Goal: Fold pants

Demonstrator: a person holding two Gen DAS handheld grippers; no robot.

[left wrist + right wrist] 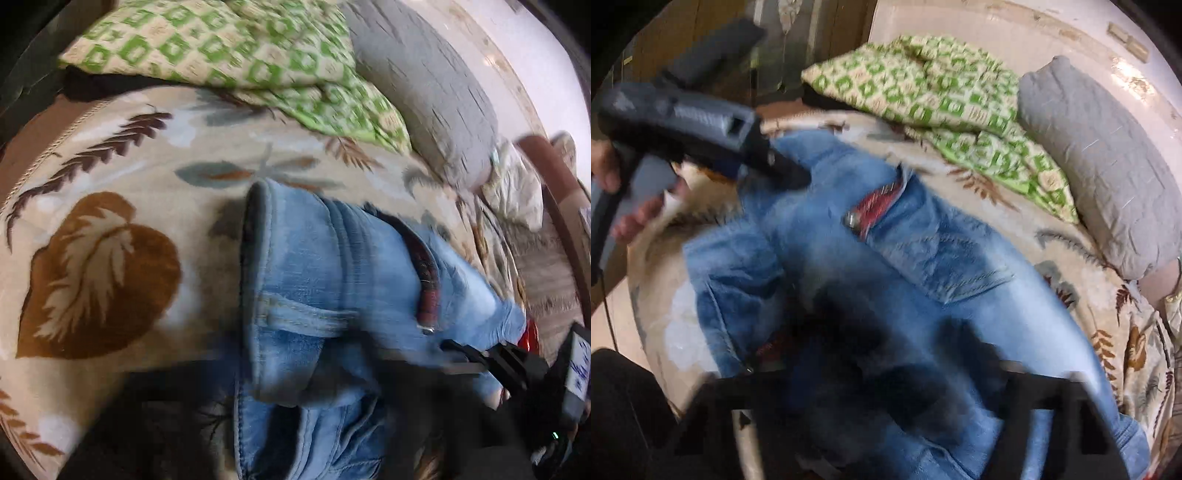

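With the jeans (314,277) bunched on the leaf-print bedspread (110,166), my left tongs (790,171) and right tongs (465,354) nose into the denim, too blurred to tell whether they pinch it, so I should take matching edges and draw them flat.

Left gripper (798,173): grey-black housing, thin black cable, possibly trailing.

left gripper (798,175): dark body at upper left of right wrist view, angled down to the right, jaw gap blurred | hand (613,184): fingers wrapped on handle | right gripper (458,349): lower right of left wrist view, blurred
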